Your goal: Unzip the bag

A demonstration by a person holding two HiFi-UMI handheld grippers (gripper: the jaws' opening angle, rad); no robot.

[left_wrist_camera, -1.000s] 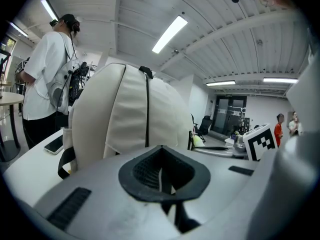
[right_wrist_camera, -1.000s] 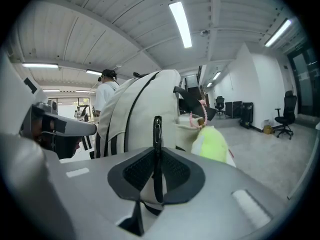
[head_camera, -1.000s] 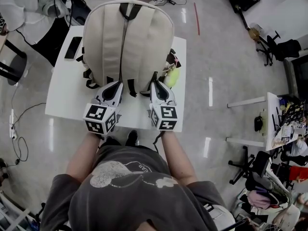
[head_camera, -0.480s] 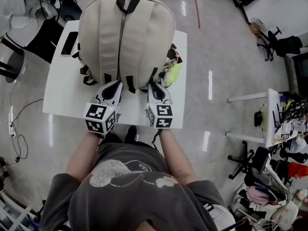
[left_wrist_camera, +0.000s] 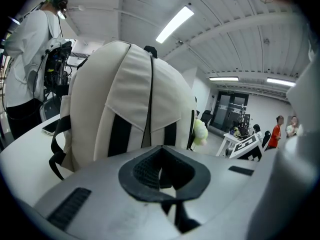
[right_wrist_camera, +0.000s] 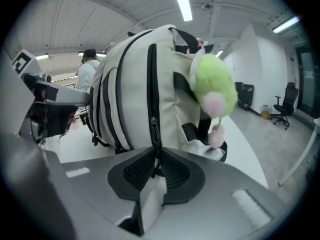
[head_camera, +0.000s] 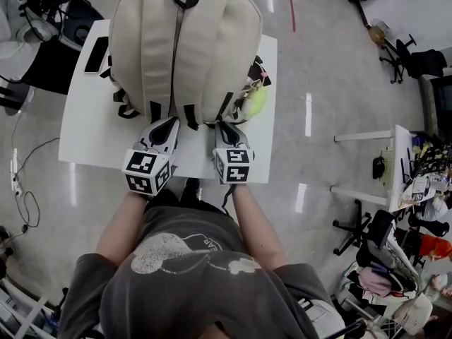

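Cream backpack lies strap-side up on white table, filling the table's 12 o'clock half; its bottom edge faces the person at 6 o'clock. Green plush charm hangs at the bag's 4 o'clock side.

Right gripper: jaws pinched together on the zipper pull, at the low end of the black zipper track that runs up the bag's side. Zip looks fully closed, so unzipping not started.

Left gripper: jaws closed at the bag's bottom edge, about 7 o'clock. A dark bit sits behind the tips; can't tell if it's a strap.

Handling guess: soft fabric, bulging so probably stuffed, moderately heavy. It sags and will slide on the smooth table if tugged. The pull tab is small and slippery, so grip it squarely. Pull along the track toward 12 o'clock and brace the bottom edge.
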